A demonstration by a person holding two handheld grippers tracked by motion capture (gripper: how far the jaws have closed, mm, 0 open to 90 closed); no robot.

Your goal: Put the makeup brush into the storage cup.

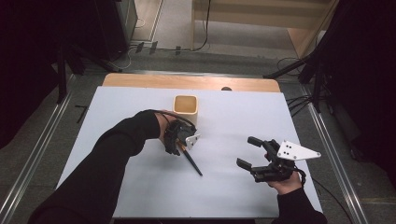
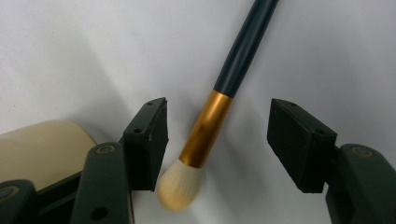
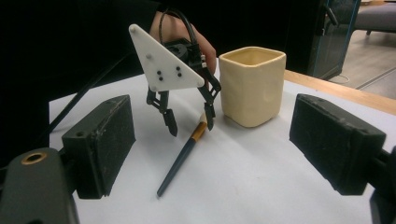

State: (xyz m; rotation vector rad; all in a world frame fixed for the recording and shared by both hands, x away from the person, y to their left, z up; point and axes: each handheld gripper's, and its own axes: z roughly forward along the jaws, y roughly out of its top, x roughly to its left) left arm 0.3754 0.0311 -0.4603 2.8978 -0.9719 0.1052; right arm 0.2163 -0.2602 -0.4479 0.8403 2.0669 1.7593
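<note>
Lying flat, brush [image 1: 190, 160] (bristles toward cup [image 1: 186, 110]) between left claw [image 2: 217, 140] jaws.

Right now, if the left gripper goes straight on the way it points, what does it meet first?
Probably the brush: its gold collar lies between the open jaws of the left gripper, on the white table just beyond.
</note>
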